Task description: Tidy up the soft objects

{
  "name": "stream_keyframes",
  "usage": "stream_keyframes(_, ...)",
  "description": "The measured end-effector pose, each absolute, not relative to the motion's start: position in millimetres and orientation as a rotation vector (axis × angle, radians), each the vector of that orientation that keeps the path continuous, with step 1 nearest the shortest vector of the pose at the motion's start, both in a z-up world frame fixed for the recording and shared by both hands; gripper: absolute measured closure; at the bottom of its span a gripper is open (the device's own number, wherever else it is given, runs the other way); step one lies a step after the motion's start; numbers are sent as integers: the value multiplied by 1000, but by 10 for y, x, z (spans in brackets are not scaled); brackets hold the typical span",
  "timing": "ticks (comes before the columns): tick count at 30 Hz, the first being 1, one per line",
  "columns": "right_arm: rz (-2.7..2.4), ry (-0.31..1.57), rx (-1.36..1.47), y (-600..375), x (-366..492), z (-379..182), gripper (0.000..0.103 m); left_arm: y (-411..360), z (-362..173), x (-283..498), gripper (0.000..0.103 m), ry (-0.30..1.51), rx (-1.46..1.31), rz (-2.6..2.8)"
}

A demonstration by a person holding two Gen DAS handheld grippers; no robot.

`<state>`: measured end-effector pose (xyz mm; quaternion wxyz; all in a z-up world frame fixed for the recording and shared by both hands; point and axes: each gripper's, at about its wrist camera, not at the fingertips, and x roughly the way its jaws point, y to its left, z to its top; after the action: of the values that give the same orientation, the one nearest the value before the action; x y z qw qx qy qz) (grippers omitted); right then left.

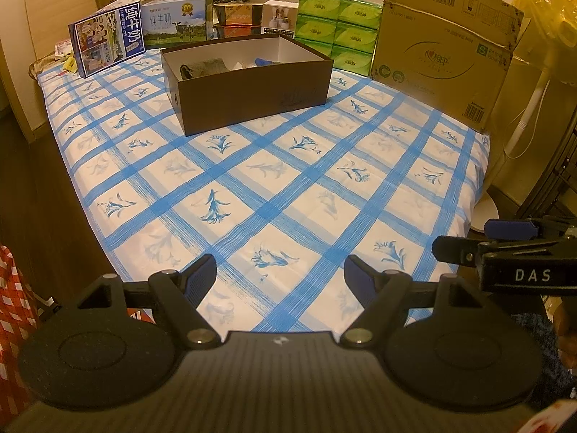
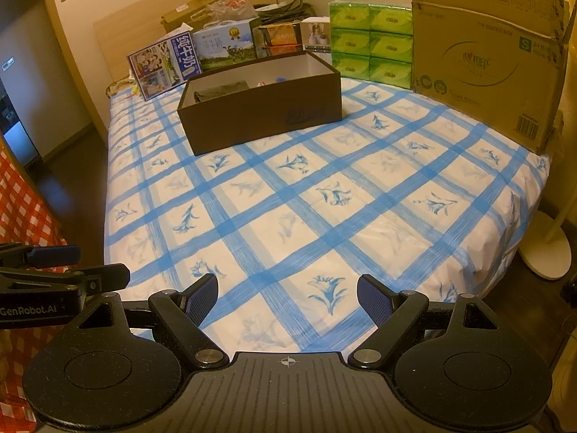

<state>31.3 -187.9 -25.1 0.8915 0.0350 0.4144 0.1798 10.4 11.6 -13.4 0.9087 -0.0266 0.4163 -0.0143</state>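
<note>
A dark brown open box [image 1: 249, 90] [image 2: 263, 115] stands on the blue-checked bed sheet [image 1: 274, 187] [image 2: 306, 209], far ahead of both grippers. Inside it lie a grey-green soft cloth [image 1: 207, 66] [image 2: 221, 91], something white and a blue item [image 1: 262, 61]. My left gripper [image 1: 280, 276] hovers open over the near edge of the bed, nothing between its blue pads. My right gripper [image 2: 287, 294] is also open and empty, beside the left one. The right gripper [image 1: 505, 249] shows at the right edge of the left wrist view, and the left gripper [image 2: 57, 267] at the left edge of the right wrist view.
Along the bed's far side stand milk cartons [image 1: 108, 41], small boxes, stacked green tissue packs [image 1: 337, 32] and a large cardboard carton [image 1: 447, 54]. A white fan stand [image 2: 548, 249] is on the floor at right. Red-checked fabric [image 2: 21, 202] hangs at left.
</note>
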Motion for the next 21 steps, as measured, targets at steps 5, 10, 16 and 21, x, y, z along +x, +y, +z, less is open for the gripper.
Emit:
stream_keyframes(5,373,860,73,-1880,321,-244,19,117,-134,104,27,858,-54,-30)
stream_keyframes(10,374,859,73,-1885,326,-249,19,117,-138,106,27,860,-54,-29)
stream_keyframes(16,373,859,73,-1881,322,-245,19,115,-127,112,27,858,-53,-31)
stream_keyframes(21,374,859,72,-1883,324,-245,19,112,-127,112,27,858,-54,-30)
